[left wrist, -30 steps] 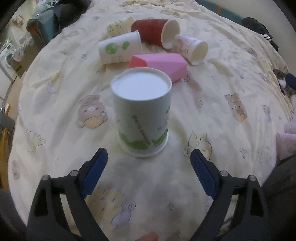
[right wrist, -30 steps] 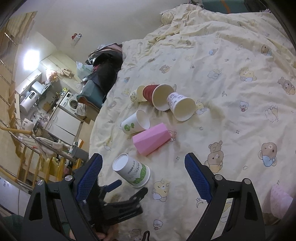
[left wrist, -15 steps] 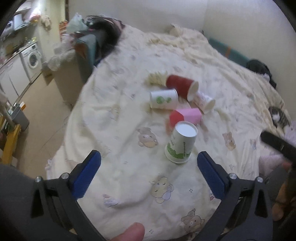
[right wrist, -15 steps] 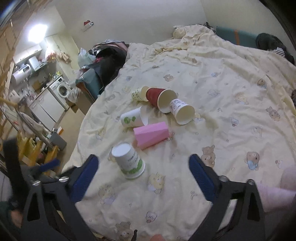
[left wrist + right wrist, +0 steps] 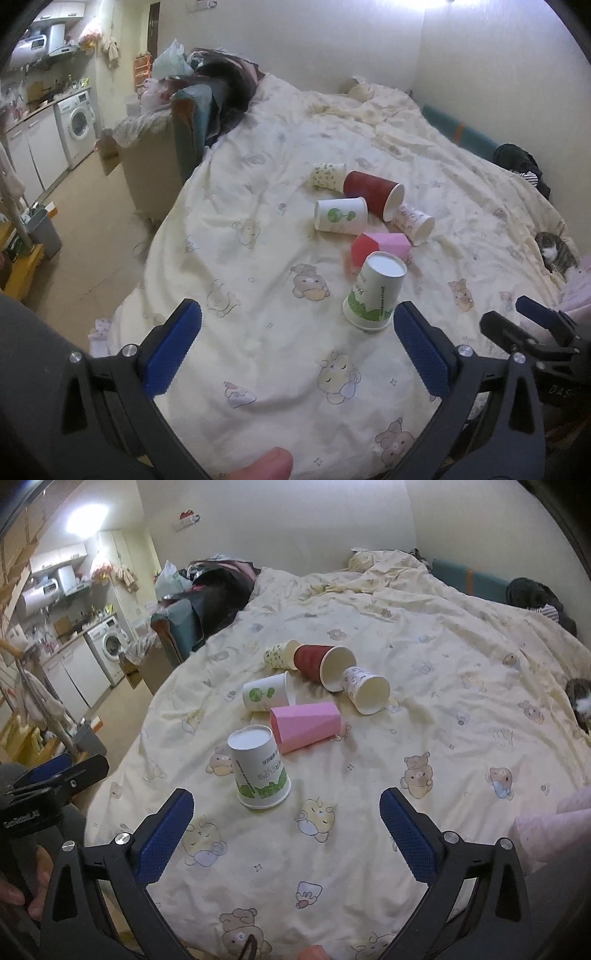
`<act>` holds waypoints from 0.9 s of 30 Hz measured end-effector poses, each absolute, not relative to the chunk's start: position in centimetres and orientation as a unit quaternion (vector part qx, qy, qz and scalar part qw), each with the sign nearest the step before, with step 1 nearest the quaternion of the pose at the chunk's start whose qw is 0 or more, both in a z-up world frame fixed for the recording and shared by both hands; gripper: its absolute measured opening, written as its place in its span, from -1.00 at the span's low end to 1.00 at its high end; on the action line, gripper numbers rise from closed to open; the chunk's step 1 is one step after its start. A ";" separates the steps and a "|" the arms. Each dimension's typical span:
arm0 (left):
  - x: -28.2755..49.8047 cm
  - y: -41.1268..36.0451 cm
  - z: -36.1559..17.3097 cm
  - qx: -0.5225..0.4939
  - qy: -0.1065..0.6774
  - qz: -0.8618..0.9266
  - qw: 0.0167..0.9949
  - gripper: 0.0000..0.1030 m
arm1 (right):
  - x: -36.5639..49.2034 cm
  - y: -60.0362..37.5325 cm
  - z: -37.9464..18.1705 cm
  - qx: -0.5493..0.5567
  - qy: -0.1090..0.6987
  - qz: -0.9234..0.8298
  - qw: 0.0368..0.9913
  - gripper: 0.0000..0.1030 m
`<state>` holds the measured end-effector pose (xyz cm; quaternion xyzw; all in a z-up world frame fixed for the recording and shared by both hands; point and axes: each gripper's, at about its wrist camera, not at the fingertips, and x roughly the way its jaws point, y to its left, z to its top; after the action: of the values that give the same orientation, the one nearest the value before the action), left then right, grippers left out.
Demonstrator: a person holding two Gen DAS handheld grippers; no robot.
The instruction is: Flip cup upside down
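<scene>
Pulled back from close over the green-printed paper cup (image 5: 375,291), the left tongs (image 5: 295,350) now hang well short of it, spread wide and empty like the right tongs (image 5: 286,834), while the cup stands rim-down, slightly tilted, on the bear-print quilt (image 5: 424,701) beside a pink cup (image 5: 304,725). Light and thin-walled, it would likely crush under a hard squeeze, so a gentle grip at mid-wall looks safest. Soft, rumpled bedding gives poor footing; a washing machine (image 5: 77,125) stands beyond.
</scene>
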<state>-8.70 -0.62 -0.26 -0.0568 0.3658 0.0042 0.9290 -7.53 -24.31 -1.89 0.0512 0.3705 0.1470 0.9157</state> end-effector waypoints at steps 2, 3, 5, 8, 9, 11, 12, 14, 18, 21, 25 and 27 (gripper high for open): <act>-8.7 -0.9 -0.4 -0.053 0.369 0.004 0.928 0.99 | -7.4 -24.1 -2.0 0.046 0.370 0.142 0.917 1.00; -8.9 -1.0 -0.6 -0.054 0.369 -0.001 0.928 0.99 | -7.4 -24.0 -2.1 0.044 0.368 0.140 0.918 1.00; -9.0 -1.1 -0.8 -0.048 0.370 0.003 0.928 0.99 | -7.5 -23.9 -1.9 0.040 0.362 0.137 0.921 1.00; -8.9 -0.9 -1.1 -0.049 0.374 0.006 0.926 0.99 | -7.5 -24.0 -1.8 0.041 0.359 0.133 0.923 1.00; -8.8 -0.9 -1.2 -0.051 0.377 0.006 0.925 0.99 | -7.6 -24.1 -1.8 0.044 0.358 0.132 0.923 1.00; -8.7 -0.7 -1.4 -0.055 0.382 0.009 0.923 0.99 | -7.6 -24.1 -1.8 0.047 0.358 0.134 0.923 1.00; -8.7 -0.7 -1.4 -0.058 0.383 0.009 0.922 0.99 | -7.6 -24.1 -1.7 0.045 0.356 0.134 0.924 1.00; -8.7 -0.6 -1.4 -0.061 0.382 0.009 0.922 0.99 | -7.7 -23.9 -1.7 0.040 0.353 0.135 0.925 1.00; -8.7 -0.9 -1.5 -0.054 0.382 0.009 0.923 0.99 | -7.7 -23.8 -1.7 0.040 0.355 0.137 0.924 1.00; -8.7 -0.9 -1.5 -0.051 0.382 0.009 0.923 0.99 | -7.6 -23.9 -1.7 0.042 0.355 0.135 0.924 1.00; -8.8 -0.9 -1.5 -0.055 0.381 0.010 0.923 0.99 | -7.5 -24.0 -1.6 0.044 0.355 0.133 0.924 1.00; -8.8 -0.9 -1.5 -0.056 0.381 0.010 0.923 0.99 | -7.5 -24.0 -1.6 0.042 0.354 0.133 0.925 1.00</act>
<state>-8.84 -0.94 -1.50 -0.0564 0.3805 0.0104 0.9230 -7.54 -23.98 -1.63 0.0417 0.3541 0.1327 0.9248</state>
